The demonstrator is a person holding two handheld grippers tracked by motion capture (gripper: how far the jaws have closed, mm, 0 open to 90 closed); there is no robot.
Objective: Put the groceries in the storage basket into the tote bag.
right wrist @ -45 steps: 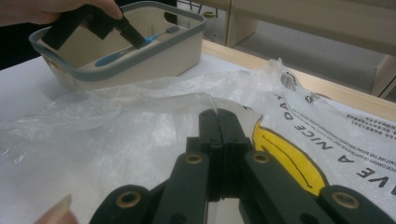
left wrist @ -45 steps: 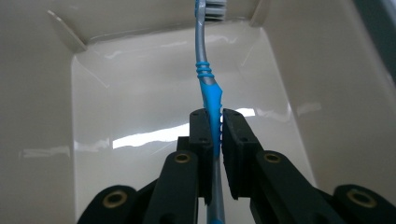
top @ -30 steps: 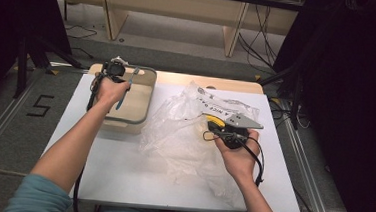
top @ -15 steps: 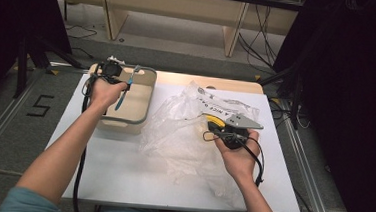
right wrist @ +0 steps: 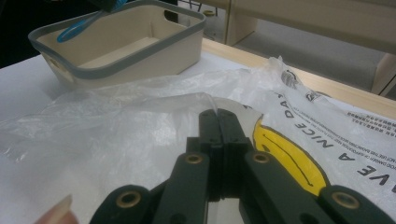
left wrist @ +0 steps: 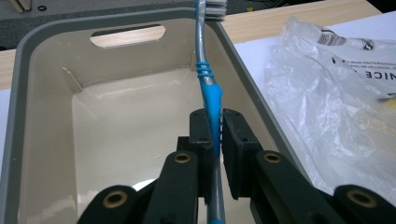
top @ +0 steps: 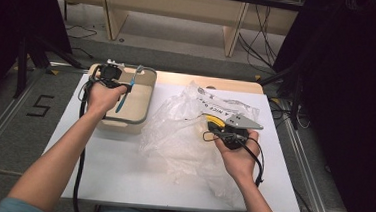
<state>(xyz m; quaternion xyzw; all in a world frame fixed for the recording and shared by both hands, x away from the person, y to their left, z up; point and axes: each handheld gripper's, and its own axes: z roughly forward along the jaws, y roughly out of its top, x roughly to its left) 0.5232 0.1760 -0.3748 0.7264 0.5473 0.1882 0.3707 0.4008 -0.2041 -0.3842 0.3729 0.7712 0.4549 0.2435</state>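
Note:
My left gripper (left wrist: 214, 130) is shut on the blue and grey handle of a toothbrush (left wrist: 205, 74). It holds the toothbrush above a beige bin (left wrist: 42, 93) with a grey rim, the brush head reaching over the far right rim. From above, the left gripper (top: 123, 92) hovers over the bin (top: 135, 117) at the table's back left. My right gripper (right wrist: 218, 116) is shut on a fold of the clear plastic bag (right wrist: 140, 121). The bag (top: 184, 131) lies crumpled at mid-table, with the right gripper (top: 214, 134) at its right side.
The bag carries black lettering and a yellow shape (right wrist: 285, 154). The white table (top: 121, 166) has a wooden strip (top: 212, 81) along its far edge. Beyond it stand wooden furniture legs (top: 233, 34) and floor cables. The bin (right wrist: 140, 51) and toothbrush (right wrist: 77, 29) lie far left of my right gripper.
My left gripper has shifted slightly over the bin with the toothbrush in it. The right hand and the bag have stayed where they were.

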